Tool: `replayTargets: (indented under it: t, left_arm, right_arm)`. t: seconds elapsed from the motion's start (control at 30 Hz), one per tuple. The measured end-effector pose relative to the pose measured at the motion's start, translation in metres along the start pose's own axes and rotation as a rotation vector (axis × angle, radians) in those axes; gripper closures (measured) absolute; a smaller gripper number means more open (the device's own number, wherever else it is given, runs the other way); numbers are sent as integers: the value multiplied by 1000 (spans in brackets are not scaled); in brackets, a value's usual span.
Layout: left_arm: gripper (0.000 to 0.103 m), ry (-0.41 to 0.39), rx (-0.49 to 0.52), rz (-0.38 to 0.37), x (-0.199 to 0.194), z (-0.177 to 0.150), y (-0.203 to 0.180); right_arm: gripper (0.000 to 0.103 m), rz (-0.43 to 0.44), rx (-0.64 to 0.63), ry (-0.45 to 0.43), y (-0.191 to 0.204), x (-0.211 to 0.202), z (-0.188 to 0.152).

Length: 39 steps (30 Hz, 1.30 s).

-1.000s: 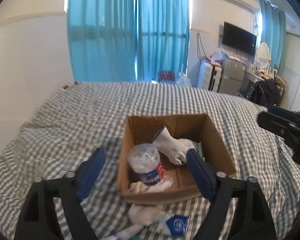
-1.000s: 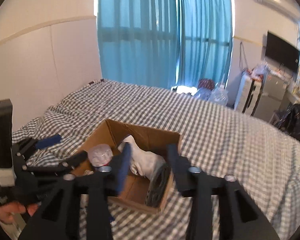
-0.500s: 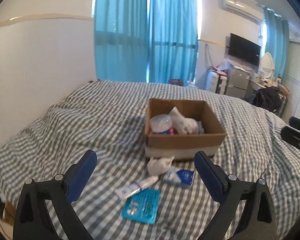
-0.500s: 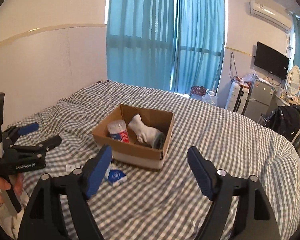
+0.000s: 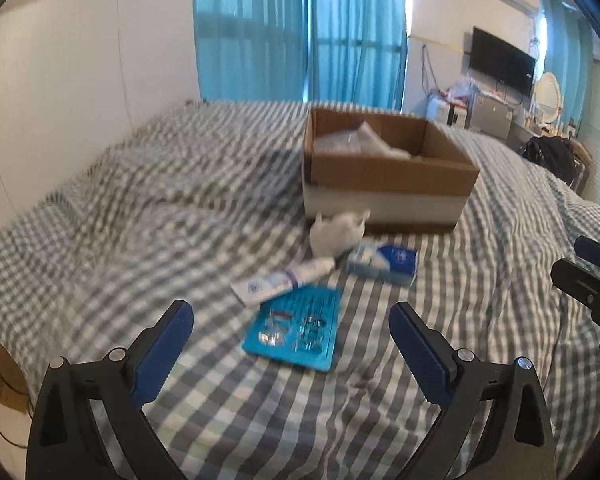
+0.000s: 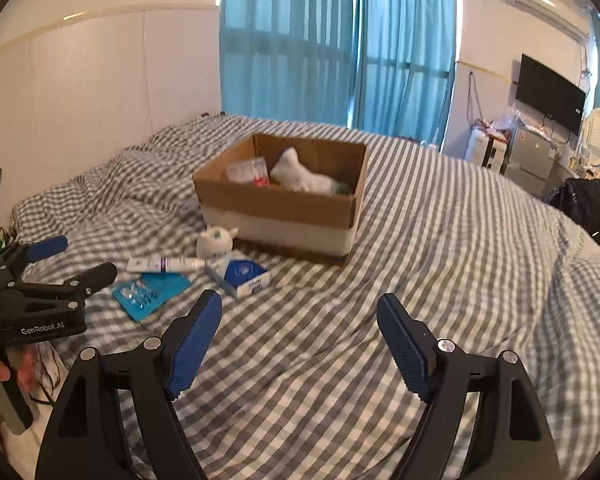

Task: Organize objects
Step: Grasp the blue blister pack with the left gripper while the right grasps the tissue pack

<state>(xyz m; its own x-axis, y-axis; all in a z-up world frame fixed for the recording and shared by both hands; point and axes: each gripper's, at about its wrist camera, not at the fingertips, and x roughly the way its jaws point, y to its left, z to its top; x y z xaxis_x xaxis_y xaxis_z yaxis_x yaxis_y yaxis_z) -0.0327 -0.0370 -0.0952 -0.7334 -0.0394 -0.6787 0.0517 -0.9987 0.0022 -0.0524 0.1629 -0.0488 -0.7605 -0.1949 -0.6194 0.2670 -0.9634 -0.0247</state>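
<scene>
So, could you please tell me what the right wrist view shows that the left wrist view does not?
Only the right wrist view shows the box's contents clearly: a white sock and a clear plastic container, plus the whole left gripper, open. Only the left wrist view shows the right gripper, cut off at the frame edge. Both show the cardboard box, white bundle, tube, blue-and-white packet and teal blister pack on the checked bed.
</scene>
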Motion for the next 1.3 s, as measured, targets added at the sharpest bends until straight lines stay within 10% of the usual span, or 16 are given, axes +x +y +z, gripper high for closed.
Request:
replayTargets:
  t: [0.93,1.07,1.3]
  left_arm:
    - [3,281,-6,-7,129,6,-24]
    - [34,304,-12,-91,125,3,-23]
    - [34,291,26,-107,83,-6,-23]
  right_arm:
    - [23,34,116,152,-49,82,-22]
    - [23,28,119,167,-49,84,-26]
    - [23,12,93,166,-38,81,-21]
